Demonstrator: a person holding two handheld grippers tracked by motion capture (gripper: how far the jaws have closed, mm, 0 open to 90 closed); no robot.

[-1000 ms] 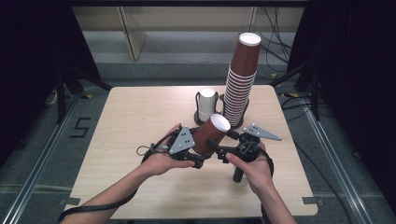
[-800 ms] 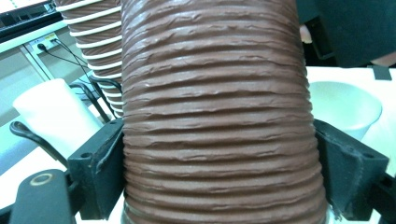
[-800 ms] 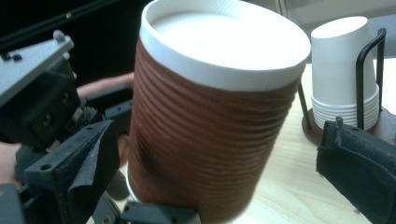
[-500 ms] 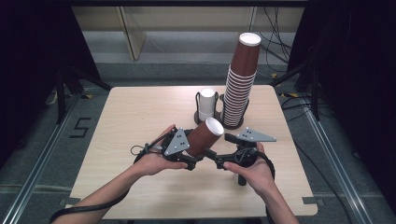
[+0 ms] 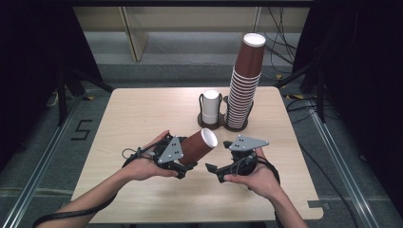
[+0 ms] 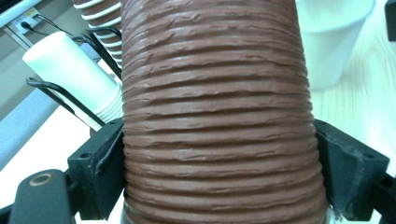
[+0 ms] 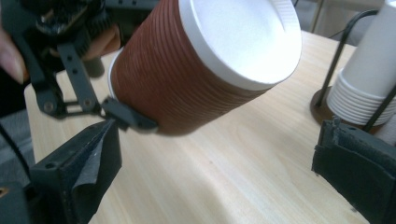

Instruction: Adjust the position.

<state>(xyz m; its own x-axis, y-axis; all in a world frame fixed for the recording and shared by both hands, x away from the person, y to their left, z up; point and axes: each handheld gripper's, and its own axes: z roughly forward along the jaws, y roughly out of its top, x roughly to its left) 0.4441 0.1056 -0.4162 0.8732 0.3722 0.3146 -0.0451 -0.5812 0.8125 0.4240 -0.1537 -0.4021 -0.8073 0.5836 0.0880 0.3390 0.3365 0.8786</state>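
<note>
The brown cup (image 5: 196,147) is a ribbed paper one, its sleeve creased in fine horizontal ridges, with a white rim and white inside. It lies tilted on its side above the near part of the table (image 5: 142,109), mouth pointing toward the right gripper (image 5: 214,170). The left gripper (image 5: 183,167) is clamped on its lower body, one black pad pressing each side. The right gripper's jaws stand wide apart with nothing between them, just beside the cup's mouth. Farther back, a tall stack of brown cups (image 5: 244,83) and a shorter white stack (image 5: 210,107) stand in a holder
</note>
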